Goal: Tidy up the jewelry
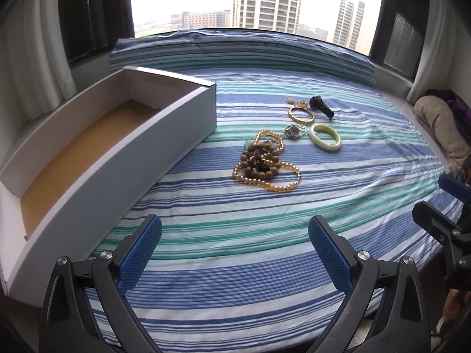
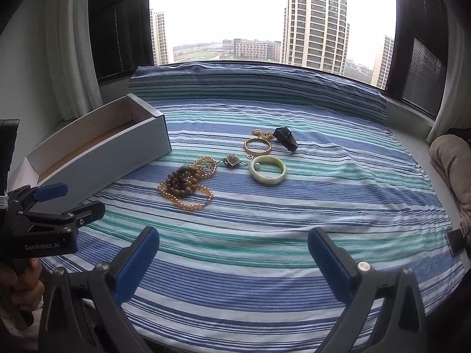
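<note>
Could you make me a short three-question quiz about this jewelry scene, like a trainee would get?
1. True or false: the white box already holds jewelry.
2. Which item lies nearest the pale green bangle? A) the gold bangle B) the bead necklaces C) the small metal cube charm
3. Fill in: both the left gripper and right gripper have their jaws ____ above the striped cloth.

Key: 1 false, its brown floor looks bare; 2 C; 3 open.
</note>
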